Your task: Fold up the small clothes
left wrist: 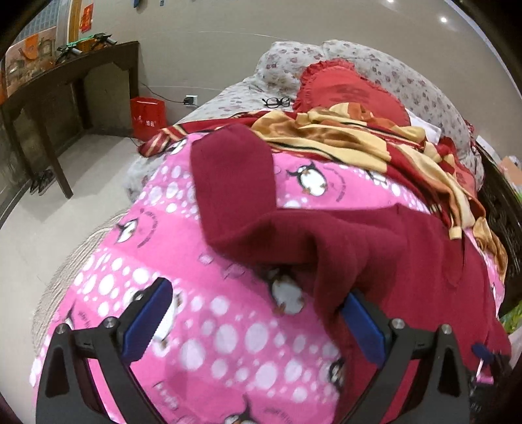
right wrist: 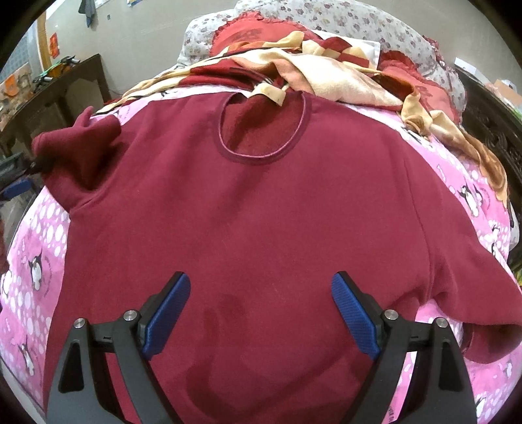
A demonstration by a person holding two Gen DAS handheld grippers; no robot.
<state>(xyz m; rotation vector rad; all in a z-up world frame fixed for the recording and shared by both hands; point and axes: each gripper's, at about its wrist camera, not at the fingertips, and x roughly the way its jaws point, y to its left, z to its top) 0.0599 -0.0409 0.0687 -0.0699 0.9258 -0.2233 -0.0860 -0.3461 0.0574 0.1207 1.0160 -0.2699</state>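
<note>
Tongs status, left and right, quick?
Left tongs: open, holding nothing; shirt edge drapes by one finger.
Right tongs: open, empty, over the shirt.

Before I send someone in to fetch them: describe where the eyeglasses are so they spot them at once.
Start at the bed with the grey floral sheet. Near its head, left of the red frilled cushion, lie the black-framed eyeglasses. They are the only dark, thin thing on that pale sheet.

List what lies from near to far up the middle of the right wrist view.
Open right gripper with blue finger pads → maroon fleece sweatshirt spread flat on the pink penguin-print blanket → its round neckline → crumpled red-and-cream patterned cloth → grey floral pillow.
</note>
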